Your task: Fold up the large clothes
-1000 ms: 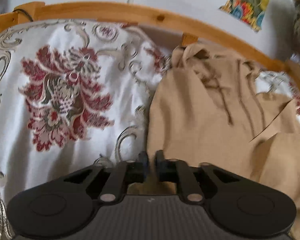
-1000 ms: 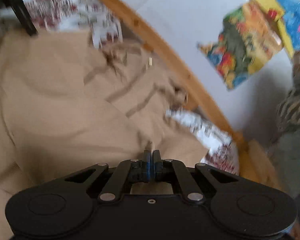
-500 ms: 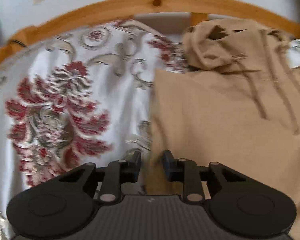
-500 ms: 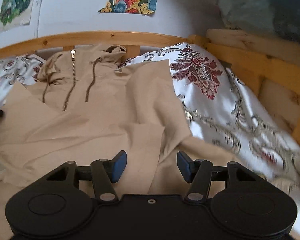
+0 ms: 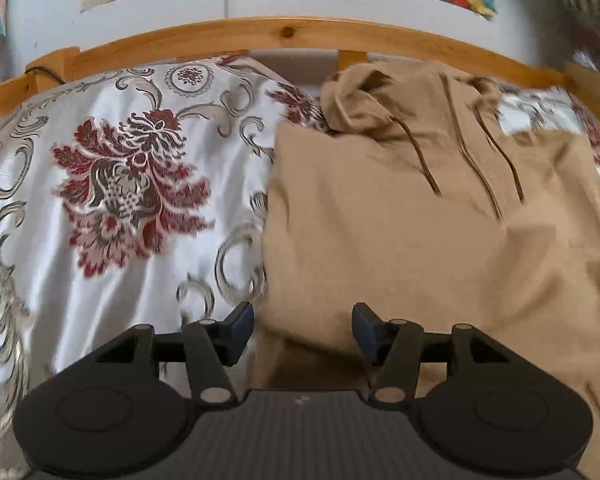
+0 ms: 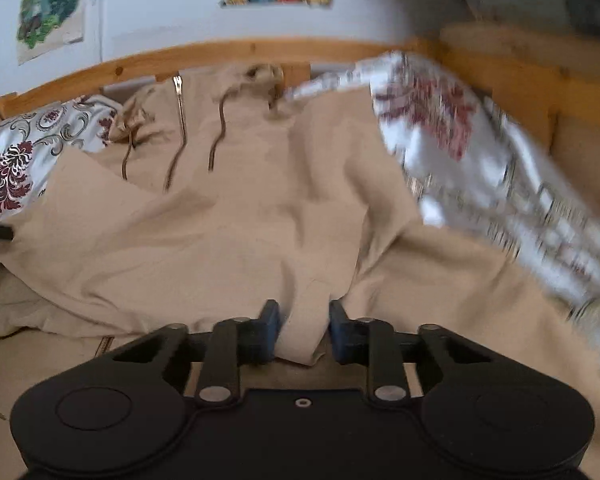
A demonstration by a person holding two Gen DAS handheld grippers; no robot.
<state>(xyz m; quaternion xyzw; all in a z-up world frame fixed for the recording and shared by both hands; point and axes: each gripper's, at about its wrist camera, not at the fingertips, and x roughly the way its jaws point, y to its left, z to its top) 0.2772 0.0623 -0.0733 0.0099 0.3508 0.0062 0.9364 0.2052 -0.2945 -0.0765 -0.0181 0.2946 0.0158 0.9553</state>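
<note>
A: Tan hoodie [image 5: 400, 216] lies spread on the bed, over the patterned bedspread [image 5: 112, 184], hood up against the wooden bed rail [image 5: 284, 34], hem end down here towards both tools.

B: So its long axis runs away from us, hood far, hem near?

A: That's how it reads. Zip and drawcords run straight up the middle in the right wrist view. Left tongs [image 5: 303, 330] sit at the garment's left edge, jaws spread and just opened wider, with the cloth border lying between them but not pinched.

B: And the other side?

A: Right tongs [image 6: 304, 330] are over on the right half, jaws just closing in on a raised fold of the hoodie [image 6: 260, 208]. The fold stands between the blue pads; whether they actually bite it yet I can't tell, the frame's smeared there.

B: Which hand is nearer the work?

A: Right, I'd say. It has fabric bunched in its mouth. The left one is level with the side edge, so a fold across the width, right side over towards left, looks like the move this turns on.
</note>
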